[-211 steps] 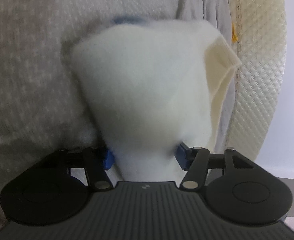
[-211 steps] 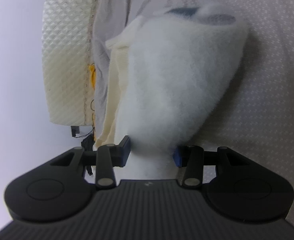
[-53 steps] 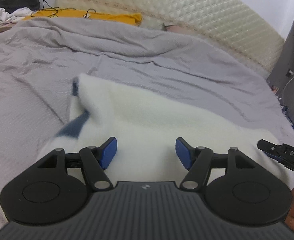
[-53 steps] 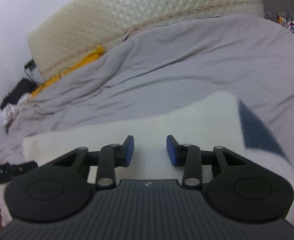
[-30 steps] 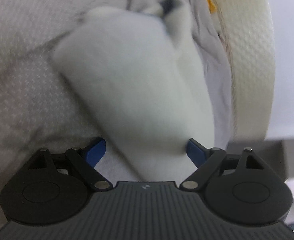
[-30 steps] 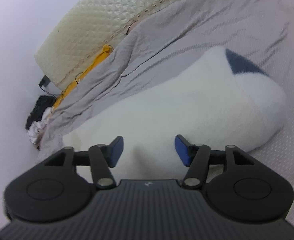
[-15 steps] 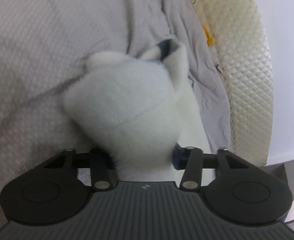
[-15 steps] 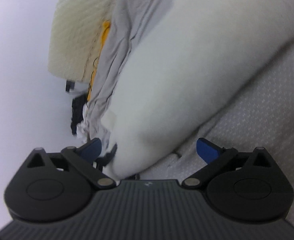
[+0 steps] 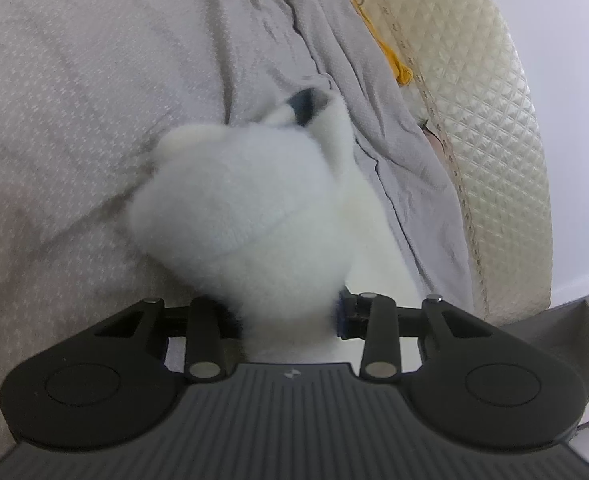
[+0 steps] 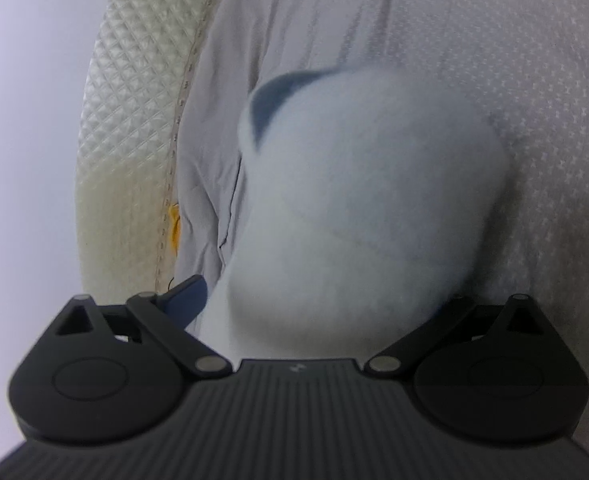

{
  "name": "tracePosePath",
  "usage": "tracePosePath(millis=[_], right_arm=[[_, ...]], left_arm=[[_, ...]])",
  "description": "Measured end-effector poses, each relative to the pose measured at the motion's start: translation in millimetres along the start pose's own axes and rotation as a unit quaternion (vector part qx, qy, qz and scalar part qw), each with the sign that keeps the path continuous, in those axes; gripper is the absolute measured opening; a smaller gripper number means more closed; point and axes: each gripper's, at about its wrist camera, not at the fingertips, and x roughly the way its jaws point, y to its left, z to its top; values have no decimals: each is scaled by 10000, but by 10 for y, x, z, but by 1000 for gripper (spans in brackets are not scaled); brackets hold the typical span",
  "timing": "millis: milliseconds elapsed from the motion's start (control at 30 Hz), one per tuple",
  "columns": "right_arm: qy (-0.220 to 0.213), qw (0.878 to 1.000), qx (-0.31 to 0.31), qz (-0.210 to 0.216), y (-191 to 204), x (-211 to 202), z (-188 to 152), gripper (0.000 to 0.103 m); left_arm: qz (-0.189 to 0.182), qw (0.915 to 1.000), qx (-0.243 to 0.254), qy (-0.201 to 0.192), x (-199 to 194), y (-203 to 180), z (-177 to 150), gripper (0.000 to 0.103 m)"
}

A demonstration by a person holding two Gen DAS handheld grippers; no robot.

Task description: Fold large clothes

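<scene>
A fluffy white garment (image 9: 262,216) with a dark blue patch (image 10: 274,100) is seen bunched above the grey bedspread (image 9: 74,100). In the left wrist view, the left tool (image 9: 290,316) is clenched on the garment's lower end, at 6 o'clock. In the right wrist view, the right tool (image 10: 318,304) is spread wide around the blurred fabric, no clamping being visible. A quilted cream headboard (image 9: 486,128) is seen at 2 o'clock, with yellow cloth (image 9: 394,56) beside it.
</scene>
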Motion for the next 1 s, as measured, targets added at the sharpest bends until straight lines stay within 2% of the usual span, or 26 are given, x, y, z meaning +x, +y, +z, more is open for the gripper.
tracePosePath(millis=[67, 133, 167, 333, 600, 700, 833, 1000], right_arm=[[27, 9998, -154, -85, 48, 39, -30, 100], [65, 9990, -360, -268, 52, 57, -4, 79], [88, 9987, -406, -291, 66, 97, 20, 77], [79, 9984, -548, -141, 134, 26, 119, 51], [250, 9927, -1088, 463, 316, -185, 168, 43], [288, 9894, -1299, 579, 431, -342, 185, 43], [277, 9869, -1417, 716, 589, -574, 263, 43], [206, 9831, -1603, 857, 747, -844, 403, 42]], left_arm=[[-15, 9999, 101, -7, 57, 6, 37, 42], [-42, 9999, 91, 1, 100, 15, 45, 42], [-47, 9999, 129, 7, 110, 3, 49, 42], [-11, 9983, 556, -158, 49, -138, 3, 41], [-197, 9908, 1170, -647, -260, -387, -13, 36], [-311, 9888, 1288, -690, -394, -463, -32, 35], [-537, 9896, 1204, -580, -536, -548, -48, 34], [-793, 9854, 1391, -581, -666, -846, -97, 33]])
